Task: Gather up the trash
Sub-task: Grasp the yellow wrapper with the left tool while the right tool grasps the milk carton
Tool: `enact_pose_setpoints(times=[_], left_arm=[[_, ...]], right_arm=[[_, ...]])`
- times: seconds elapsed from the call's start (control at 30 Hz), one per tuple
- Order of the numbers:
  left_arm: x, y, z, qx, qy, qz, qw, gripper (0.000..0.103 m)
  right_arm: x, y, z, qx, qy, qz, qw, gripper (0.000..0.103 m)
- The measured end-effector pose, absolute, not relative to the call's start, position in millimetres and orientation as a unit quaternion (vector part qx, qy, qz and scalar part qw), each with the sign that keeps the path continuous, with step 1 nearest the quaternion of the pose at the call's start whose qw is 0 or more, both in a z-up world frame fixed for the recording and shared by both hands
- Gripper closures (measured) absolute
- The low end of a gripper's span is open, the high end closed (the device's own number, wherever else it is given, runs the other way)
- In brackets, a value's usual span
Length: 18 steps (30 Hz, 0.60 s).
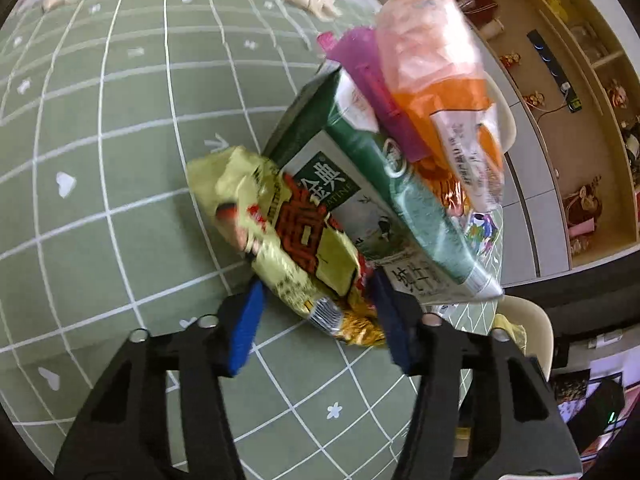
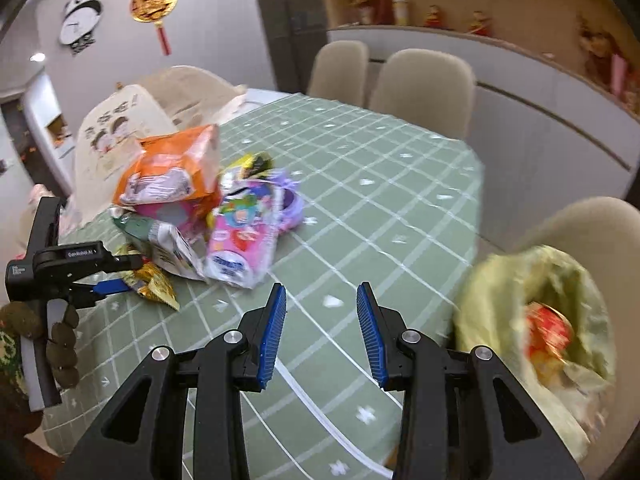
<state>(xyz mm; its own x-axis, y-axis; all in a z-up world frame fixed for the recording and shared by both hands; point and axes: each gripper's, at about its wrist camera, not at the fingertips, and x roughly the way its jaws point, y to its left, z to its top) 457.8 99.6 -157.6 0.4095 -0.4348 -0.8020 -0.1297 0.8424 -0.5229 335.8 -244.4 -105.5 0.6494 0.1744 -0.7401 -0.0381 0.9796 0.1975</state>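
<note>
Jaws of the left gripper (image 1: 316, 316) pinch the yellow wrapper (image 1: 280, 236); lift it clear of the carton (image 1: 360, 200). Right gripper (image 2: 322, 332) gapes empty above the bench (image 2: 400, 168).

Home dining room: checked-cloth table (image 2: 360, 168), beige chairs (image 2: 424, 88), panda clock (image 2: 80, 20), figurine shelves (image 2: 460, 16), red wall charm (image 2: 154, 0).

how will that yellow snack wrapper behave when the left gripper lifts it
The yellow snack wrapper looks crumpled and thin, so it will probably flop and sag. Likely very light. Its glossy foil may slip between the left gripper fingers.
</note>
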Motion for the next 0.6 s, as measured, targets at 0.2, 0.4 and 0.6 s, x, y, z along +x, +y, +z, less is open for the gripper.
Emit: enact_pose_setpoints(times=[0.2, 0.4, 0.6], left_arm=[[430.2, 118.1, -123.5, -0.2, 0.505, -0.079, 0.836, 0.063], [393.7, 133.6, -97.3, -0.153, 0.493, -0.053, 0.855, 0.062], [365.4, 149.3, -94.0, -0.151, 0.494, -0.023, 0.856, 0.061]], right_arm=[[386.8, -222.5, -128.0, 0.11, 0.424, 0.127, 0.89, 0.066], [425.5, -200.6, -145.5, 0.117, 0.434, 0.158, 0.879, 0.056], [435.3, -189.3, -133.9, 0.099, 0.403, 0.172, 0.893, 0.056]])
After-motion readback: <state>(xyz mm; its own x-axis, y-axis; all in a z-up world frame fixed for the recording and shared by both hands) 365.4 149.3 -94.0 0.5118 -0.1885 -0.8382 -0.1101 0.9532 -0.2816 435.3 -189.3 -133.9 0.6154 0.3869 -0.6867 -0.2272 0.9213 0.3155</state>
